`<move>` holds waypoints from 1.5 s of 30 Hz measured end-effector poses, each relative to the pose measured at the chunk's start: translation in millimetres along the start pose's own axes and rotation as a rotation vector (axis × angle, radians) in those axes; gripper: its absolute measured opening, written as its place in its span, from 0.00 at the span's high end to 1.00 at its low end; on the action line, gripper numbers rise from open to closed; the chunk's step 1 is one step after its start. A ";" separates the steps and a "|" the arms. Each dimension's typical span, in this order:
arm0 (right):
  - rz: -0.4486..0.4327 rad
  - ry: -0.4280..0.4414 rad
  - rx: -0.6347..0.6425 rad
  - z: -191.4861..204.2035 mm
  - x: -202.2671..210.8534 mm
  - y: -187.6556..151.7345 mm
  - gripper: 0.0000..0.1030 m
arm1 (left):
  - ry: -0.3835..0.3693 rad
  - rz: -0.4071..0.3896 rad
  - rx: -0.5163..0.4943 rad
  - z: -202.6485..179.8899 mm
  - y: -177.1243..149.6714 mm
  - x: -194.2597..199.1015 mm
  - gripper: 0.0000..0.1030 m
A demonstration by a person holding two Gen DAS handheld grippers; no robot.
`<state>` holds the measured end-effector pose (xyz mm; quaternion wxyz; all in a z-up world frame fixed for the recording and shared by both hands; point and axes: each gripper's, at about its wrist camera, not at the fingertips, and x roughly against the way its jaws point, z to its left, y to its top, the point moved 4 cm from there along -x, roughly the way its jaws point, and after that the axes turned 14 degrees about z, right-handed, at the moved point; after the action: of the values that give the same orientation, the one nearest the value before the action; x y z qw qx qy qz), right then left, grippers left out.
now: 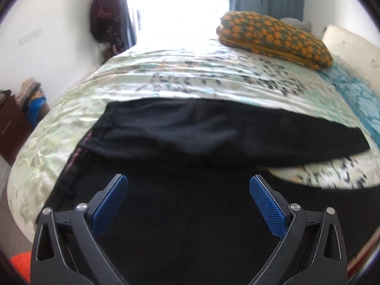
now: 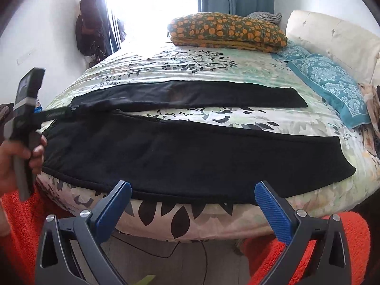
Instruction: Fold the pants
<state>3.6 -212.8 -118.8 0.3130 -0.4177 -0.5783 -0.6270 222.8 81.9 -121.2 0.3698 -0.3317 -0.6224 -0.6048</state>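
Two legs of the pants [image 2: 190, 156] lie spread across the bed [image 2: 213, 76], long axis crosswise to us, our right gripper [image 2: 192, 193] nearest the near leg's hem, both jaws wide and empty, left gripper [image 1: 188, 190] over the waist end.

Daylight floods from the blown-out window [image 2: 152, 4] beyond the bed's far edge; left wrist view motion-blurred, fisheye edges bowed and dark.
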 end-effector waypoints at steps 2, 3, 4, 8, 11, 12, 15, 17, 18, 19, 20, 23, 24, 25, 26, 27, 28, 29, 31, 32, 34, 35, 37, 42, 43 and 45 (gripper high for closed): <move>0.005 0.000 -0.010 -1.8 -1.3 -0.2 0.00 | 0.024 0.026 0.014 5.8 21.2 -33.7 0.01; 0.006 0.001 -0.018 -4.1 -1.4 0.0 0.00 | 0.014 0.085 0.016 7.1 25.9 -56.7 0.01; 0.008 0.002 -0.028 -6.3 -1.7 -0.1 0.00 | -0.009 0.169 0.017 8.3 25.7 -82.2 0.01; 0.018 0.003 -0.060 -14.1 -4.7 0.1 0.00 | -0.068 0.121 -0.011 11.6 8.7 -103.1 0.00; 0.024 0.003 -0.070 -16.8 -6.8 0.4 0.00 | -0.061 0.138 -0.012 9.2 8.9 -104.4 0.00; 0.026 0.005 -0.071 -17.1 -7.8 0.9 0.00 | -0.057 0.138 -0.014 8.6 8.4 -104.6 0.00; 0.042 0.010 -0.070 -16.3 -14.0 2.9 0.00 | -0.055 0.139 -0.015 8.1 8.8 -105.2 0.00; 0.048 0.016 -0.067 -14.8 -16.2 3.3 0.00 | -0.056 0.140 -0.014 7.9 9.3 -105.0 0.00; 0.046 0.019 -0.063 -13.4 -16.3 3.9 0.00 | -0.057 0.140 -0.014 7.3 9.4 -105.1 0.00; 0.043 0.021 -0.059 -12.6 -15.7 4.2 0.00 | -0.055 0.139 -0.015 7.9 9.1 -105.1 0.00; 0.039 0.022 -0.055 -12.0 -15.0 4.4 0.00 | -0.055 0.139 -0.014 7.9 9.3 -105.2 0.00; 0.036 0.026 -0.053 -11.6 -14.9 4.6 0.00 | -0.055 0.139 -0.014 7.7 9.3 -105.3 0.00; 0.038 0.026 -0.057 -12.3 -15.5 4.4 0.00 | -0.055 0.139 -0.014 7.3 9.2 -105.4 0.00; 0.041 0.027 -0.061 -13.3 -16.3 4.3 0.00 | -0.055 0.139 -0.014 7.7 9.3 -105.4 0.00; 0.044 0.029 -0.066 -14.5 -17.1 4.4 0.00 | -0.055 0.139 -0.014 7.6 9.3 -105.4 0.00; 0.046 0.030 -0.072 -15.7 -17.7 4.6 0.00 | -0.055 0.139 -0.014 7.2 9.3 -105.5 0.00; 0.046 0.033 -0.079 -17.1 -18.0 5.1 0.00 | -0.055 0.139 -0.014 7.5 9.4 -105.5 0.00; 0.046 0.037 -0.086 -18.7 -17.9 5.4 0.00 | -0.055 0.139 -0.014 7.9 9.4 -105.4 0.00; 0.046 0.044 -0.095 -19.8 -17.4 4.4 0.00 | -0.055 0.139 -0.014 8.0 9.5 -105.4 0.00; 0.048 0.047 -0.095 -19.7 -17.4 3.5 0.00 | -0.055 0.139 -0.014 8.1 9.5 -105.4 0.00; 0.049 0.048 -0.087 -17.6 -16.9 2.3 0.00 | -0.055 0.139 -0.013 8.2 9.6 -105.4 0.00; 0.047 0.047 -0.082 -16.6 -16.2 2.1 0.00 | -0.055 0.139 -0.014 8.2 9.6 -105.3 0.00; 0.041 0.049 -0.075 -15.3 -14.7 2.0 0.00 | -0.055 0.139 -0.013 8.3 9.6 -105.3 0.00; 0.043 0.051 -0.084 -18.4 -14.6 0.3 0.00 | -0.055 0.139 -0.013 7.7 9.5 -105.5 0.00; 0.042 0.053 -0.090 -20.0 -14.8 0.2 0.00 | -0.055 0.139 -0.013 8.1 9.6 -105.4 0.00; 0.046 0.055 -0.103 -23.3 -16.0 0.3 0.00 | -0.055 0.139 -0.013 7.6 9.5 -105.6 0.00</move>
<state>7.4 -237.3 -132.5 0.3212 -0.4289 -0.5269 -0.6597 284.0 93.6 -207.3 0.3915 -0.3929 -0.6039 -0.5724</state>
